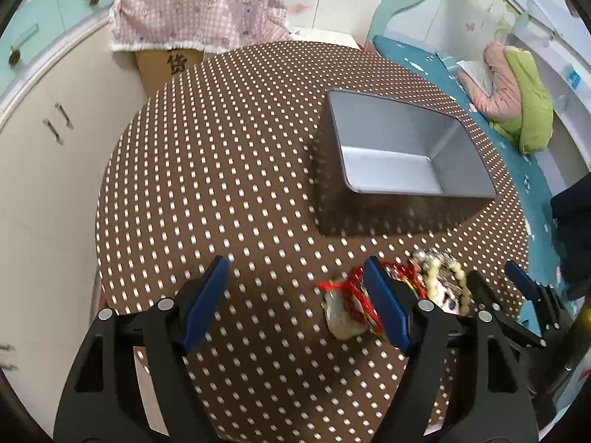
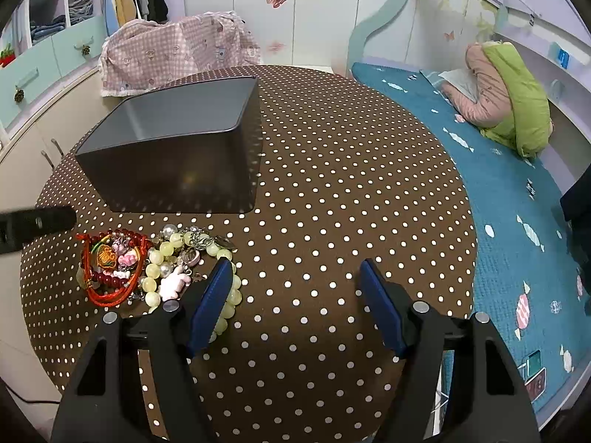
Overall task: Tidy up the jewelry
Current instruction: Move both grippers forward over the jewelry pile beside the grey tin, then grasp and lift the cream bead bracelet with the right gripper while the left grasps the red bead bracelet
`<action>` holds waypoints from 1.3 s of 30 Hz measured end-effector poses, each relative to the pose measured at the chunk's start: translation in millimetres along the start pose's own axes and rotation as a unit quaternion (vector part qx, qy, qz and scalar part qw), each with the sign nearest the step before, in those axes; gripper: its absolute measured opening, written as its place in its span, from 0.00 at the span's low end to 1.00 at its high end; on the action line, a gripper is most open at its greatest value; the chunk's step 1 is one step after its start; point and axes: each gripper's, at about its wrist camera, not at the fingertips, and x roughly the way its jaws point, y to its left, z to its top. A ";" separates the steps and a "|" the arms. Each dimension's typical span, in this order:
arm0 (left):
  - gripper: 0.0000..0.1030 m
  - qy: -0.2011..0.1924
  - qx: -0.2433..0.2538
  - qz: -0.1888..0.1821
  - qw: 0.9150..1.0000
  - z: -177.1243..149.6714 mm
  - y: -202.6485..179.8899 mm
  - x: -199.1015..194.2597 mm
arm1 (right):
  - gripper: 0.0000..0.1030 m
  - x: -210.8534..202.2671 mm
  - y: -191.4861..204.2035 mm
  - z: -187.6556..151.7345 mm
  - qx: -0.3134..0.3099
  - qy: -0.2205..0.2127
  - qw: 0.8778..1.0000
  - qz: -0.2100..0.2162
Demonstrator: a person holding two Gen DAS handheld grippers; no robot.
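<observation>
Jewelry pile (image 2: pixel 155 269) stretches sideways before the box (image 2: pixel 173 147); both grippers gape empty.

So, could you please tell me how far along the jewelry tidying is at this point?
Nothing looks done yet: the grey box is empty inside. In hand: nothing, as both the left gripper and right gripper are open, over the dotted table, with only tablecloth between the pads. Left to do: the whole jewelry pile, including the red cord bracelet and pale bead bracelet, still lies beside the box.
</observation>
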 end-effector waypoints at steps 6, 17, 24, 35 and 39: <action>0.71 0.042 0.075 -0.036 0.996 10.3 -11.9 25.4 | 0.66 1.9 0.7 3.0 -0.001 0.000 1.000 0.004; 0.36 0.057 0.090 -0.020 0.994 11.5 -10.8 41.0 | 0.60 2.8 -5.6 -0.7 0.005 0.003 1.000 0.025; 0.09 0.049 0.056 -0.051 0.996 3.8 1.2 34.9 | 0.08 -1.2 0.3 0.3 0.000 0.004 0.998 0.069; 0.08 0.011 0.031 -0.100 0.994 0.7 22.0 3.7 | 0.04 -7.2 -9.0 6.6 0.033 0.005 0.995 0.098; 0.08 0.004 0.028 -0.123 0.992 -8.7 23.1 -8.4 | 0.05 -9.6 -3.5 11.6 0.021 0.004 0.993 0.114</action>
